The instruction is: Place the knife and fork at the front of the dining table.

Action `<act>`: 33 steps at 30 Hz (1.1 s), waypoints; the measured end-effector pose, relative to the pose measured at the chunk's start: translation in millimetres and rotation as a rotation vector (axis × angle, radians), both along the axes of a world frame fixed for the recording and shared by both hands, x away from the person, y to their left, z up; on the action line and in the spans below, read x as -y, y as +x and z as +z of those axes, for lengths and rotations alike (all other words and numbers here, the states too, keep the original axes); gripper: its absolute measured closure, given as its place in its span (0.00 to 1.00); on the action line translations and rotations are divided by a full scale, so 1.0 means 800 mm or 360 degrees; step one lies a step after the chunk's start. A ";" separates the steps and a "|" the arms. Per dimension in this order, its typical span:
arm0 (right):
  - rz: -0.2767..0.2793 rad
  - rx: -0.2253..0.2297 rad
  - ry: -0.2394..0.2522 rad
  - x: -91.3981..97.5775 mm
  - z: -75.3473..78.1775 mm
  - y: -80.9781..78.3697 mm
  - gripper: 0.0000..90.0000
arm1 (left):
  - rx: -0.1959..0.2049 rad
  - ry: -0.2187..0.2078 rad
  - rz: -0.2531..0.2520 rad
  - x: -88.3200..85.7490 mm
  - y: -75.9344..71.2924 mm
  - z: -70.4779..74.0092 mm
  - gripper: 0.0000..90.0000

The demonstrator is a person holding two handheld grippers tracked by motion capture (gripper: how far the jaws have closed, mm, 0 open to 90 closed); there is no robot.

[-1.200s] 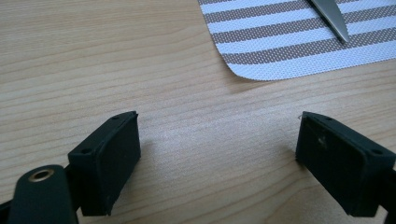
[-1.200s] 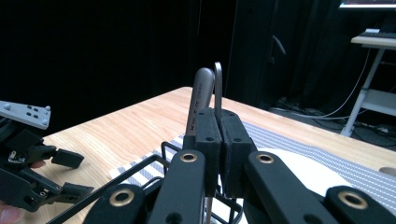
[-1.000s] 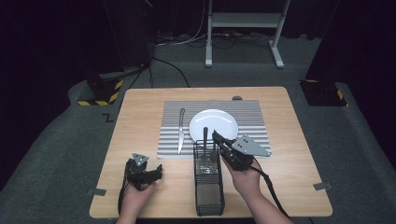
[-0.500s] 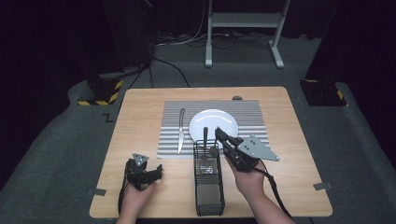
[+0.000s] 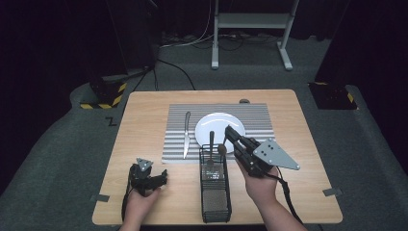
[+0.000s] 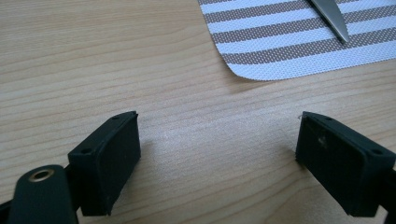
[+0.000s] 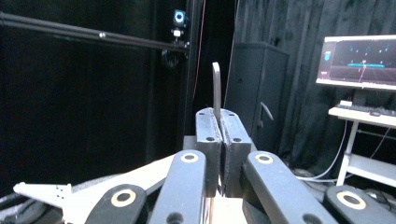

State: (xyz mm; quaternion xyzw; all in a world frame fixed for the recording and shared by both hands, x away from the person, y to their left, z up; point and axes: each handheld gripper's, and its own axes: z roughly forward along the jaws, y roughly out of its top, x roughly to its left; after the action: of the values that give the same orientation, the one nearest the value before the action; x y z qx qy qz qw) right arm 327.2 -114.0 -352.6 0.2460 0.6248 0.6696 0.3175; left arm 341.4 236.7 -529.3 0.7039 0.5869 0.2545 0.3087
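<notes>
Dark curtains and grey carpet ring a pale wooden table point(image 5: 144, 125) that fills the middle of the high view, with a metal stand's legs at the top centre of the frame and a yellow-and-black striped block at the left edge of the carpet. On the table's far half lies a striped grey placemat point(image 5: 255, 115). A white plate point(image 5: 216, 126) sits on it near the centre, and a knife point(image 5: 186, 134) lies on the mat just left of the plate, its length running towards the top of the frame.

Below the mat, in the lower centre, stands a black wire basket point(image 5: 215, 192), long and narrow, with a dark utensil handle rising at its far end.

The right gripper point(image 5: 230, 133) reaches up from the lower right, its grey three-cornered plate on top and its tips over the basket's far end, at the near rim of the plate. In the right gripper view its jaws are pressed together on a thin metal utensil handle point(image 7: 216, 88) that stands upright between the pads and rises above them against the dark room; which piece of cutlery it is I cannot tell.

The left gripper point(image 5: 163, 175) rests low at the lower left of the table, well apart from the basket. In the left gripper view its jaws stand wide apart over bare wood, nothing between them, with the mat's rounded corner and the knife's tip in the upper right.
</notes>
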 end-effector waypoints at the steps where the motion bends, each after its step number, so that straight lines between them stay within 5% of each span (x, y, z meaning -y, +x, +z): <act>1: 0.0000 0.0005 0.0010 0.001 0.003 -0.001 0.98 | 0.0000 -0.0001 0.0001 0.000 0.000 0.000 0.15; 16: -0.0149 0.0060 0.0077 0.047 0.022 0.000 0.98 | 0.0000 -0.0001 0.0000 0.000 0.000 0.000 0.15; 33: -0.0354 -0.0141 -0.0013 0.103 -0.048 0.037 0.98 | 0.0001 0.0003 0.0000 0.000 0.000 0.000 0.15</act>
State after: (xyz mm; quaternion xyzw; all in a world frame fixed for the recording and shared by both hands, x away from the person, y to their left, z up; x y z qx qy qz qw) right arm 357.0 -196.1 -390.8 0.3418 0.6098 0.6162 0.3628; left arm 341.2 236.7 -529.2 0.7041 0.5867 0.2554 0.3081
